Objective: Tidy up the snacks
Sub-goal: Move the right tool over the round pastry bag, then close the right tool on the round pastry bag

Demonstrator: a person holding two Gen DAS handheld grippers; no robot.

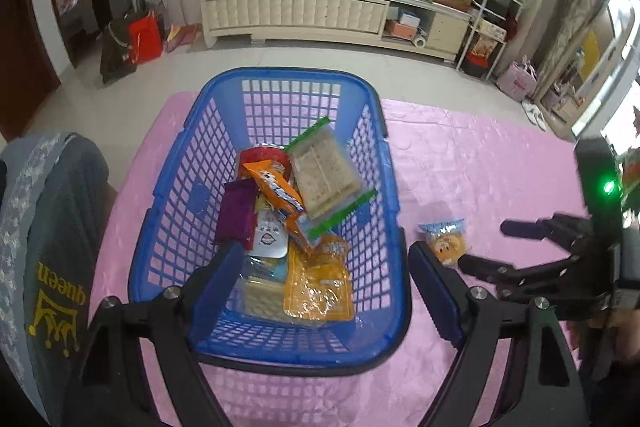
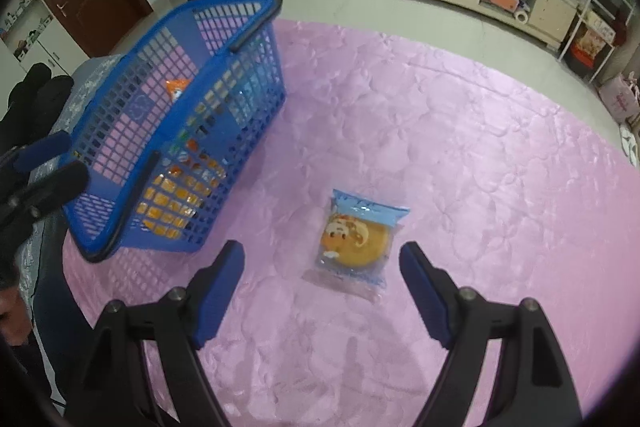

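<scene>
My right tool (image 2: pixel 322 291) is spread wide with nothing between its blue pads (image 2: pixel 220 291); it hangs over the pink table (image 2: pixel 460 147). Just ahead of it, in line with the gap between the fingers, lies the cake packet (image 2: pixel 354 241), a clear and blue wrapper with a round yellow cake and a cartoon face, flat on the cloth. The blue basket (image 2: pixel 240 75) stands to the left of that packet, near it but apart.

My left tool (image 1: pixel 320 283) is also wide open and empty. Its left finger reaches inside the basket (image 1: pixel 384 163) over the near end and its right finger sits outside the basket's right wall. Inside the basket I see a heap of snacks: a clear cracker pack with green ends (image 1: pixel 326 175) on top toward the far side, an orange wrapper (image 1: pixel 276 189) just left of it, a purple bar (image 1: pixel 236 215) further left, a white sachet (image 1: pixel 270 233) under them, and an orange bag (image 1: pixel 318 287) at the near end. From this camera the cake packet (image 1: pixel 444 241) lies on the table just right of the basket, and the right tool (image 1: pixel 490 247) shows beyond it, open, its lower finger close by the packet.

A cream cabinet (image 1: pixel 328 11) stands on the floor beyond the basket.
</scene>
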